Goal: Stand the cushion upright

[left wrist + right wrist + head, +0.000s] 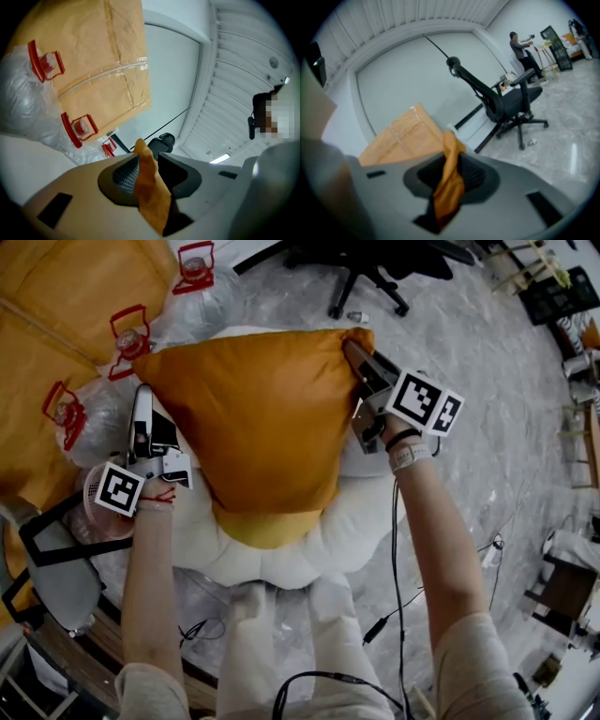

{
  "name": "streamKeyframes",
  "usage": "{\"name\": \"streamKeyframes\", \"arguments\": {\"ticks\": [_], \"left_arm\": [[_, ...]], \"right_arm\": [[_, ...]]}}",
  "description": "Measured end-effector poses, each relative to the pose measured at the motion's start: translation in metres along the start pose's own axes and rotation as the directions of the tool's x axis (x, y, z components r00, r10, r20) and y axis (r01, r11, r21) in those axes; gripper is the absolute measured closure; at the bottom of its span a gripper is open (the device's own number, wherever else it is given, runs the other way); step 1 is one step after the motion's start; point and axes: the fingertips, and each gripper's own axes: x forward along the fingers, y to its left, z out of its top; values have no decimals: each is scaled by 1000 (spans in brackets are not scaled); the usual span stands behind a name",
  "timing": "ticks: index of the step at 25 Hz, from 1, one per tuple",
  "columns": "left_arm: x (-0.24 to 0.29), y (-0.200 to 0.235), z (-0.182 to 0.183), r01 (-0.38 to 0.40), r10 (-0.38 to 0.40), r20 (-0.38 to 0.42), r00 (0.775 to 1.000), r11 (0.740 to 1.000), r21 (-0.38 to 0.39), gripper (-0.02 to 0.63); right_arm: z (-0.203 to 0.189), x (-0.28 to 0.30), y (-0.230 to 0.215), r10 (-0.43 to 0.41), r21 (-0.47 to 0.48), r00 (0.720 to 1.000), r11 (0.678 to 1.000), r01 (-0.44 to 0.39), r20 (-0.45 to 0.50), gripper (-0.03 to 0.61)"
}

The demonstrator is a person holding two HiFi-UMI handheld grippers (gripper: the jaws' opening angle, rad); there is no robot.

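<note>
**Orange cushion held by its top corners over the white seat**

The orange cushion point(267, 427) rests its lower edge on the white padded seat point(352, 526). Its two upper corners are lifted above the seat's far side, so its broad face tilts up toward the head view.

Above the seat's right half, the right gripper point(452, 157) has its pads pressed together on a bunched twist of the orange cover at that corner. Above the seat's left half, the left gripper point(147, 157) has the other corner between its jaws. There the fabric only leans on one ribbed pad, with a dark gap on the other side, so this grip looks slack rather than biting.

The cushion appears light and soft. The cover creases and sags between the two corners, and the body bulges low toward the seat. It probably will not hold a shape by itself, and on a base this yielding it may slump or tip once it is let go (the seat dents under it too).

The seamed corners seem the best places to take hold, since the cloth gathers thickly enough there for the pads to catch. The smooth face of the cover would likely slide. A slack corner could slip free, so the cushion's lower edge should be settled well into the seat before either side is released.
</note>
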Motion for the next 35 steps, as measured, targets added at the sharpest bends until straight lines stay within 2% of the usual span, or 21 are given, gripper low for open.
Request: {"name": "streamKeyframes", "arguments": {"ticks": [3, 7, 11, 13, 16, 18, 20, 25, 28, 35], "left_arm": [[-19, -12, -1, 9, -7, -17, 1000, 996, 87, 488], [-36, -34, -16, 47, -32, -98, 995, 985, 165, 488], [-39, -52, -43, 86, -45, -190, 981, 973, 214, 488], [-37, -57, -55, 99, -48, -229, 972, 971, 217, 488], [-32, -60, -65, 105, -52, -256, 965, 974, 199, 488], [-30, -59, -68, 101, -50, -260, 964, 977, 189, 488], [-30, -58, -70, 99, -44, -269, 962, 976, 196, 488], [-31, -57, -71, 86, -29, -270, 963, 975, 204, 488], [-32, -57, -70, 85, -27, -267, 963, 975, 207, 488], [-44, -62, -68, 79, -19, -247, 969, 969, 233, 488]], "right_arm": [[2, -2, -2, 1, 21, 1000, 1000, -1, 9, 486], [2, -2, 0, 10, 20, 1000, 1000, -11, 11, 486], [4, -7, 1, 59, 88, 997, 994, -63, 38, 477], [5, -9, 4, 75, 93, 996, 992, -80, 50, 464], [13, -11, 14, 148, 14, 987, 989, -149, 62, 445], [15, -15, 16, 171, -1, 983, 985, -171, 67, 415], [13, -20, 16, 177, 2, 982, 984, -177, 68, 385], [10, -37, 12, 182, 9, 981, 983, -183, 70, 362], [8, -45, 14, 208, 1, 976, 978, -209, 68, 354], [1, -66, 12, 208, 7, 975, 978, -209, 77, 351]]}}
